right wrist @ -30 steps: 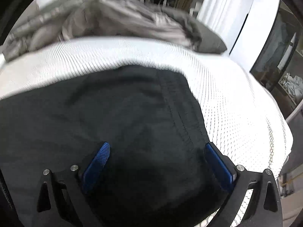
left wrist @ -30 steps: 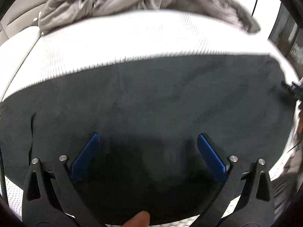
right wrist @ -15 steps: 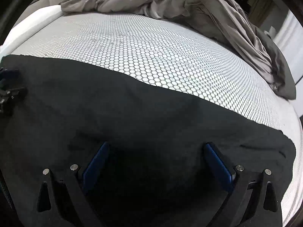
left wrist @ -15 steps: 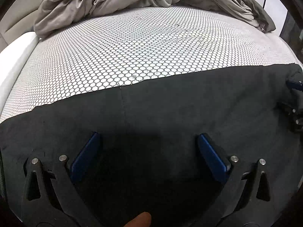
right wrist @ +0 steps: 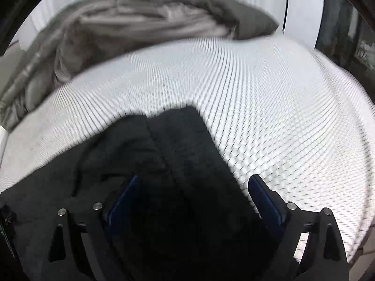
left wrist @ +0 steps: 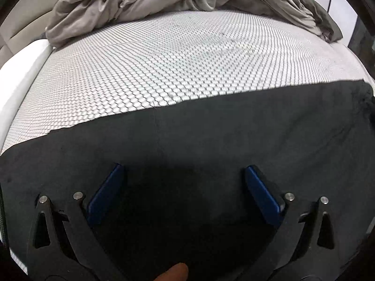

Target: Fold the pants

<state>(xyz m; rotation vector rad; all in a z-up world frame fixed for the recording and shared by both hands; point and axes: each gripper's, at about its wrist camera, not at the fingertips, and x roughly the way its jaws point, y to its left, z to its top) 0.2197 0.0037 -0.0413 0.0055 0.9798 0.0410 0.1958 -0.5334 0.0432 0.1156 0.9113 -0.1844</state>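
Where it meets the mattress (left wrist: 187,65), black pants (left wrist: 211,140) lie flat.

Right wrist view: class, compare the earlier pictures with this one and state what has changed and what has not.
The right gripper has swung round to face the end of the black pants, with a seam running between its fingers. Its jaws have just been closing slightly but stand wide, gripping nothing. The pants stay flat on the honeycomb-patterned mattress, the grey blanket heaped behind.
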